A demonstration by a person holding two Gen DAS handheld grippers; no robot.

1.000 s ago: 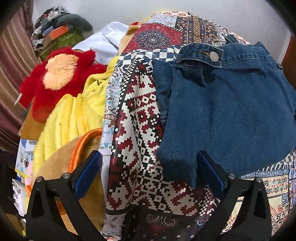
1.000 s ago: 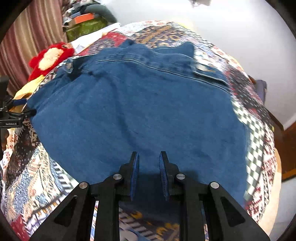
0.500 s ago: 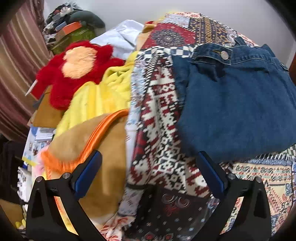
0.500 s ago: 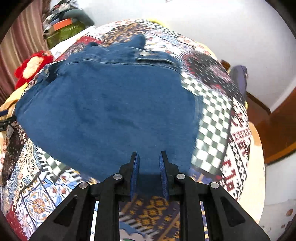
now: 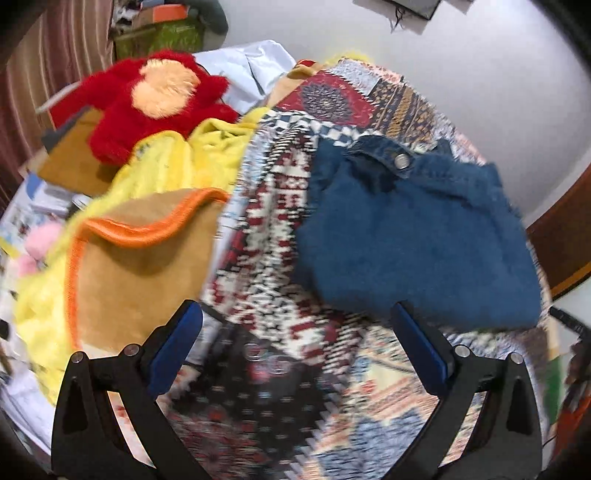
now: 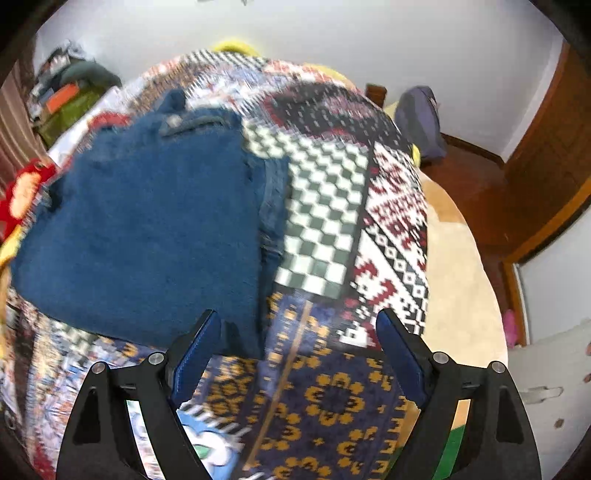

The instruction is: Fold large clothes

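Note:
A folded blue denim garment [image 5: 417, 236] [image 6: 144, 236] lies flat on the patterned patchwork bedspread [image 5: 266, 258] [image 6: 332, 206], its waistband button at the far edge. My left gripper [image 5: 295, 343] hangs open above the bedspread, just near of the denim's left corner, holding nothing. My right gripper [image 6: 299, 347] hovers over the denim's near right corner; its jaws are opening and stand wide. The denim corner lies below the left finger [image 6: 195, 350], and the pads do not press on it.
Left of the bedspread sit a red plush toy [image 5: 155, 99], a yellow blanket [image 5: 170, 166] and a tan cloth with orange trim [image 5: 144, 258]. Boxes and clutter [image 5: 159, 33] stack at the far left. The bed's right edge [image 6: 461, 277] drops to a wooden floor [image 6: 476, 184].
The right gripper went from shut on the denim's near edge to wide apart, letting the cloth drop. Both grippers pulled back; the denim now looks smaller and folded narrower.

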